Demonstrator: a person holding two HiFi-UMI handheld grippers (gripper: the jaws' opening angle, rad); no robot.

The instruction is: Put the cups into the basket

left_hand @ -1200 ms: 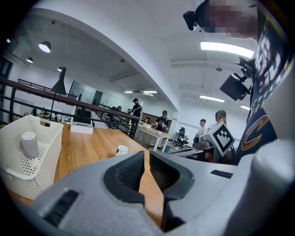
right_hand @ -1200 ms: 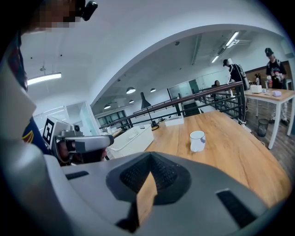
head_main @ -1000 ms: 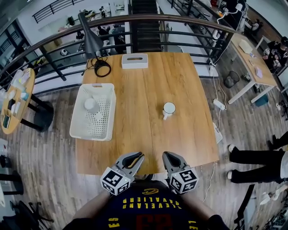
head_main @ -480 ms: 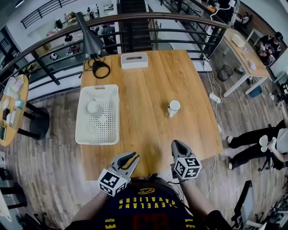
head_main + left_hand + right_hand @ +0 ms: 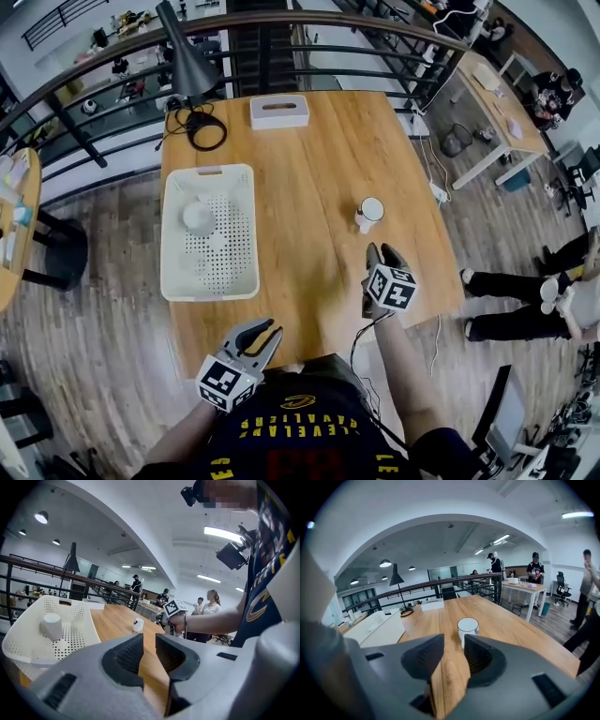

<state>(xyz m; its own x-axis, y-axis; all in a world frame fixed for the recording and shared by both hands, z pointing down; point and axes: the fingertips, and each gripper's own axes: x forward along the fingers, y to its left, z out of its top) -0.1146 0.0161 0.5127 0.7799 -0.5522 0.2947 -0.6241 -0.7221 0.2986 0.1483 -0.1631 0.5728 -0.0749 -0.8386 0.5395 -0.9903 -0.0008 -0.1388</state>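
A white cup [image 5: 370, 212] stands upright on the wooden table [image 5: 309, 159], right of centre. My right gripper [image 5: 380, 251] hovers just short of it, pointing at it; its jaws have just been opening and stand open with nothing between them. In the right gripper view the cup [image 5: 468, 627] sits just beyond the jaws. The white perforated basket [image 5: 178, 272] lies at the table's left with another white cup [image 5: 198, 217] upside down inside. My left gripper [image 5: 260, 335] hangs over the front edge, its jaws have just been opening, parted a little and empty.
A white tissue box [image 5: 278, 111] sits at the table's far edge, with a black lamp [image 5: 187, 66] and coiled cable [image 5: 206, 127] at the far left corner. A railing runs behind. A person's legs [image 5: 511, 323] show on the floor to the right.
My right gripper has moved forward over the table toward the cup, and its jaws have parted. My left gripper stays near the front edge, its jaws slightly wider.
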